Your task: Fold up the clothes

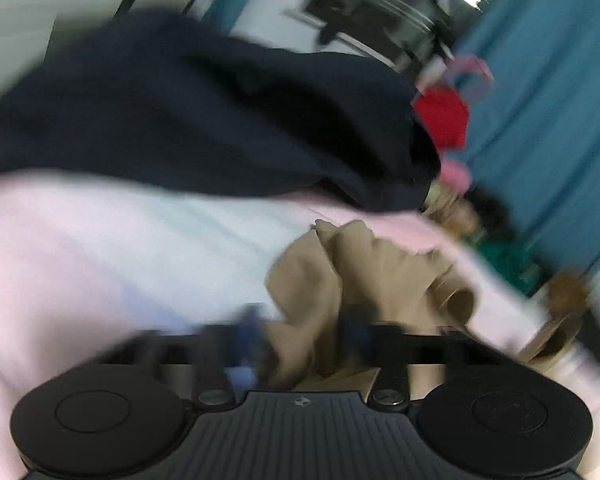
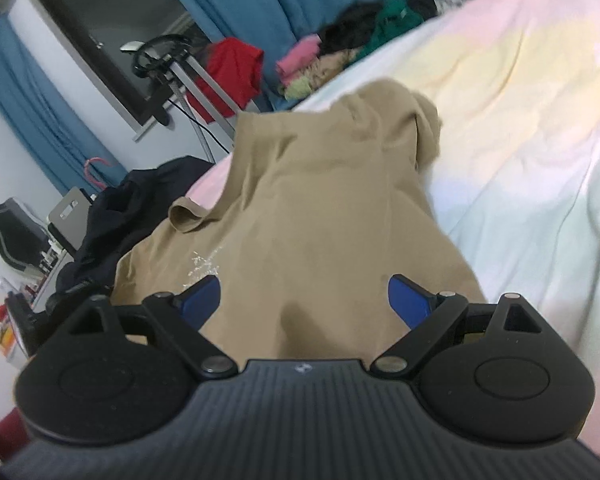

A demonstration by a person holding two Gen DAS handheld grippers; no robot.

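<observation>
Left wrist view, heavy motion blur. The left gripper (image 1: 304,344) sits at the bottom centre with its jaws drawn together and the tan garment (image 1: 356,276) bunched between the blurred fingers; it reads as clamped on that cloth. The tan garment runs from the jaws up to centre right of the frame, crumpled, lying on the pale pastel bedsheet (image 1: 100,248). A dark navy garment (image 1: 204,112) fills the upper left and centre, lying on the sheet behind the tan one. A red cloth (image 1: 442,118) shows at upper right against the blue curtain (image 1: 540,100).

Right wrist view, sharper. The right gripper (image 2: 304,300) is at lower centre, blue fingers (image 2: 408,300) spread wide, nothing pinched; the tan garment (image 2: 320,200) lies under and between them, whether the pads touch it I cannot tell. The garment stretches from the jaws to upper centre, with a cuffed sleeve end at centre left. The bedsheet (image 2: 520,120) covers the right half. Navy garment (image 2: 132,216) at centre left, beside the tan one. A heap of mixed clothes (image 2: 340,56) lies at top centre; red cloth (image 2: 232,68) to its left.
</observation>
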